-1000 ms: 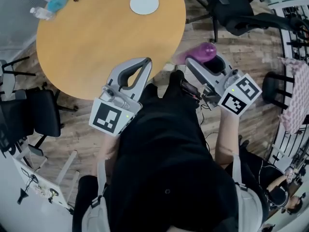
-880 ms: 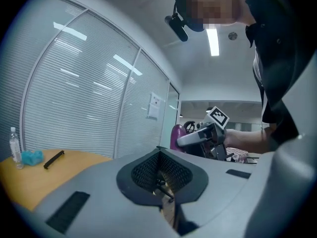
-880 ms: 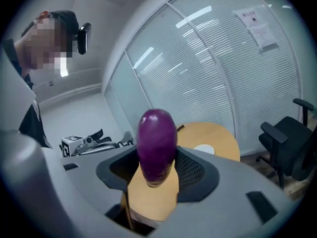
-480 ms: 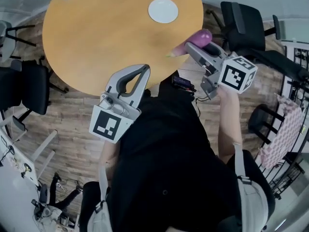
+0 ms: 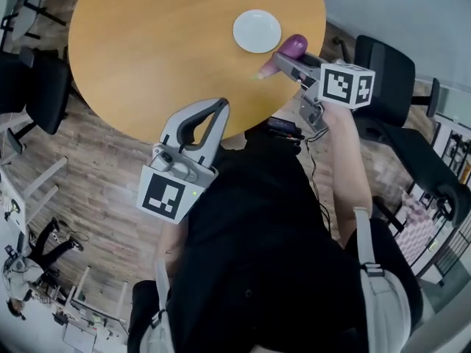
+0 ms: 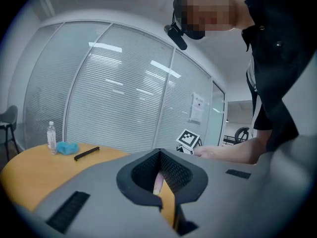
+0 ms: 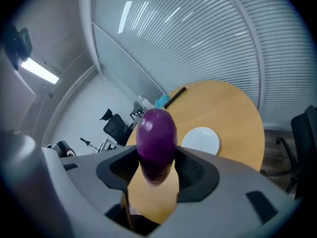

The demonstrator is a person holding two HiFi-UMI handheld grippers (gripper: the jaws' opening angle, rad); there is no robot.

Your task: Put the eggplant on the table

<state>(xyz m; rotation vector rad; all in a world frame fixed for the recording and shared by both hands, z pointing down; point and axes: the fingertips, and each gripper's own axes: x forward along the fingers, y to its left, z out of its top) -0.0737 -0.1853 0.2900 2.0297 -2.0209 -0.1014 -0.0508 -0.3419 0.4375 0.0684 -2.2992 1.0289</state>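
The right tool (image 5: 288,59) is clamped on the one glossy purple eggplant (image 5: 294,47). Its jaws pinch the narrower part, so the rounded end juts out beyond them, and in the head view the pale green stem end points back toward the person. Gripping it round the waist like this looks meant to keep the smooth skin from slipping while it is carried. The eggplant hangs over the near right part of the round, orange-brown wooden desk (image 5: 169,43), just beside the single small white round plate (image 5: 257,31). As far as I can judge it is not yet resting on the wood, so setting it down remains to be done. The left tool (image 5: 219,107) hovers at the near rim of the desk with its jaws drawn together on nothing, apparently held clear because one tool is enough for the job. At the far side of the desk the left gripper view shows one clear plastic bottle (image 6: 51,135), one crumpled blue cloth (image 6: 66,148) next to it, and one thin black bar (image 6: 86,153), all well apart from the spot beside the plate. In all: two tools, one eggplant, one plate, one desk.
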